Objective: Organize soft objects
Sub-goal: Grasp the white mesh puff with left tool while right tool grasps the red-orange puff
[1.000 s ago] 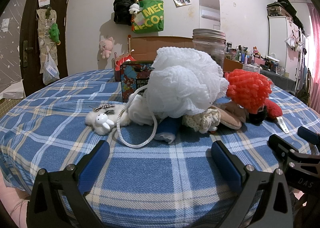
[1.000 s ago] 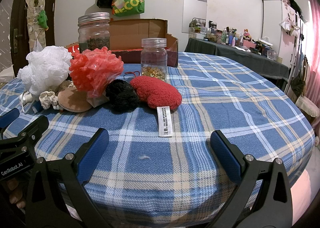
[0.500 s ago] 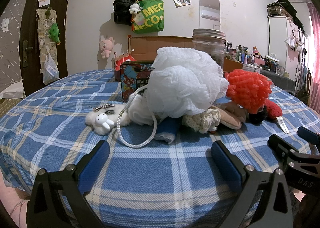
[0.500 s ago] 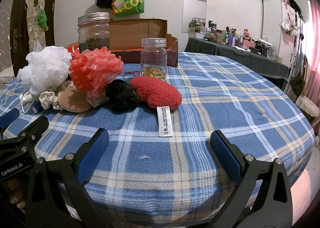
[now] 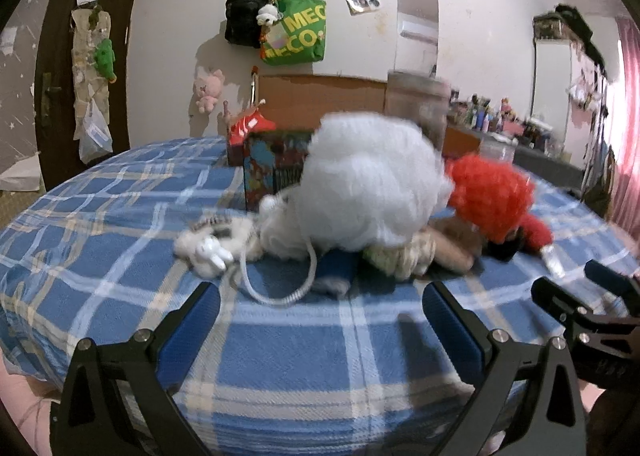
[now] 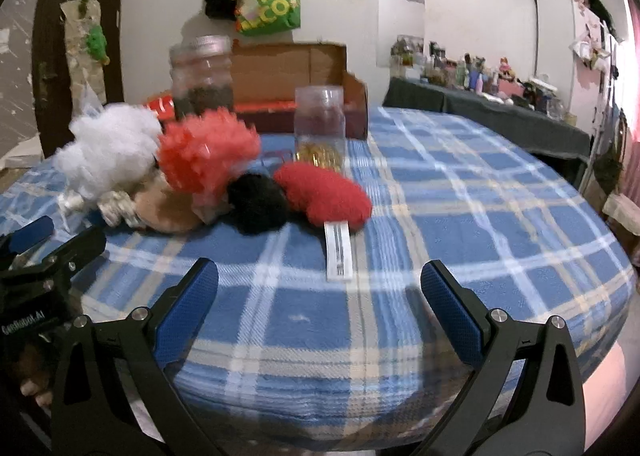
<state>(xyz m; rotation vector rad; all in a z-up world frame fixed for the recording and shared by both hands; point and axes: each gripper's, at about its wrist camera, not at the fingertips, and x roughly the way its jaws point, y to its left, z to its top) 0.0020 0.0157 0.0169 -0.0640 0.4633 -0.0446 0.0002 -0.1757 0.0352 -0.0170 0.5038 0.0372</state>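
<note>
A pile of soft things lies on the blue plaid table. A white mesh bath puff (image 5: 372, 179) with a cord loop tops it, a small white plush bunny (image 5: 208, 250) to its left. A red mesh puff (image 5: 490, 195) (image 6: 208, 155), a black fluffy ball (image 6: 256, 201) and a red plush piece (image 6: 324, 193) with a white tag lie further right. My left gripper (image 5: 320, 316) stands open just short of the white puff. My right gripper (image 6: 319, 296) is open in front of the red plush piece, nothing between its fingers.
Behind the pile stand a big glass jar (image 6: 202, 75), a smaller jar (image 6: 320, 123), a colourful printed box (image 5: 276, 171) and an open cardboard box (image 6: 296, 71). The table's front edge (image 6: 320, 396) curves close below both grippers. Each gripper shows in the other's view.
Both views have shifted and blurred: both cameras have risen slightly. Both grippers stay open. The objects have not moved.
</note>
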